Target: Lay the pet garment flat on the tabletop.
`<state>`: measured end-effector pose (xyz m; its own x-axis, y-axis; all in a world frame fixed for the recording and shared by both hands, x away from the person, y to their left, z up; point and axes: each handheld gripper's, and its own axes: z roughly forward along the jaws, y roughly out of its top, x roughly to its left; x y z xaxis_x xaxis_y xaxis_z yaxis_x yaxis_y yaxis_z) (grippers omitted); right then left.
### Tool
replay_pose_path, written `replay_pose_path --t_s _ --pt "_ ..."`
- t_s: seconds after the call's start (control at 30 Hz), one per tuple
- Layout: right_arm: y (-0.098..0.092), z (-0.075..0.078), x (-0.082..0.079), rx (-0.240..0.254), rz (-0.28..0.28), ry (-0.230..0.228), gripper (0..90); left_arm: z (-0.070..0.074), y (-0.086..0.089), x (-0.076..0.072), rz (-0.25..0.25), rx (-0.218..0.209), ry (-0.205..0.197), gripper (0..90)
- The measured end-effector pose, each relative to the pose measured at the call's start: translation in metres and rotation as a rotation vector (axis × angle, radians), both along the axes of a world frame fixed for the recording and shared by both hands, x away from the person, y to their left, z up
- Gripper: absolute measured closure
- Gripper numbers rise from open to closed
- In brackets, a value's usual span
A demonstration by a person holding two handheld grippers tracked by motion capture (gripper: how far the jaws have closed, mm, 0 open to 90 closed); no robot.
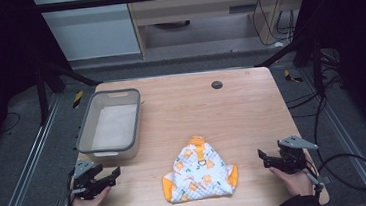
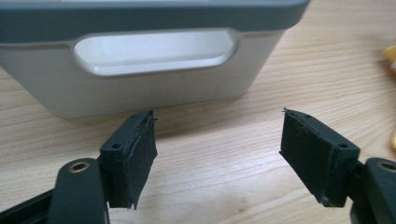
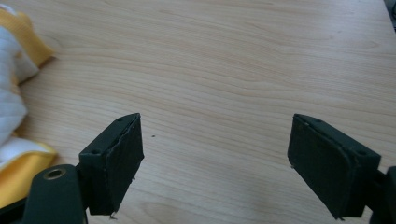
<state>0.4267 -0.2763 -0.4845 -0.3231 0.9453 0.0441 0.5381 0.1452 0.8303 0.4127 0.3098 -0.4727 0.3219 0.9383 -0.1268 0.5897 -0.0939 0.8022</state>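
Note:
A small quilted white garment (image 1: 200, 174) with orange trim and an orange flower print lies flat near the table's front middle. Its edge shows at the left of the right gripper view (image 3: 14, 93) and at the right edge of the left gripper view (image 2: 390, 52). My left gripper (image 1: 111, 175) rests open at the front left corner, held by a hand, facing the short end of a grey bin (image 2: 154, 70). My right gripper (image 1: 262, 158) sits open at the front right, pointing toward the garment with bare wood between its jaws.
The grey plastic bin (image 1: 85, 136) with a dark rim stands on the left half of the wooden table (image 1: 212, 110). A small dark round disc (image 1: 216, 84) sits near the far edge. Cables trail on the floor to the right.

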Motion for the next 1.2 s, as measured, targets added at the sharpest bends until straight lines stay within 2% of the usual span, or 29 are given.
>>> replay_pose_path --t_s 0.13,0.17,0.23,0.43,0.63,0.8,0.9,0.93,1.0,1.2 --pt "0.003 0.003 -0.003 0.006 0.014 -0.015 19.4 0.004 -0.005 -0.004 -0.010 -0.010 -0.009 28.1" --pt "0.004 0.004 -0.003 0.005 0.010 -0.021 21.4 0.007 -0.008 -0.007 -0.024 -0.020 -0.025 28.7" --pt "0.005 0.007 -0.005 0.028 0.004 -0.024 23.5 0.009 -0.011 -0.009 -0.036 -0.016 -0.033 29.0" --pt "0.007 0.014 -0.006 0.029 0.003 -0.052 25.4 0.012 -0.021 -0.010 -0.072 -0.018 -0.048 29.9" --pt "0.019 0.021 -0.008 0.026 0.036 -0.061 24.3 0.018 -0.037 -0.008 -0.107 0.000 -0.077 29.3" --pt "0.026 0.027 -0.005 0.022 0.060 -0.078 23.1 0.021 -0.044 -0.005 -0.121 -0.017 -0.081 29.0" --pt "0.030 0.029 -0.004 0.031 0.068 -0.071 22.2 0.023 -0.049 -0.003 -0.133 -0.021 -0.084 28.5" --pt "0.031 0.030 -0.002 0.019 0.072 -0.075 21.9 0.025 -0.052 -0.001 -0.142 -0.020 -0.086 28.5" --pt "0.033 0.035 0.001 0.005 0.086 -0.080 21.4 0.029 -0.056 0.001 -0.155 -0.022 -0.095 28.3" --pt "0.038 0.050 0.010 0.021 0.112 -0.100 19.4 0.042 -0.075 0.010 -0.195 -0.028 -0.122 28.1"
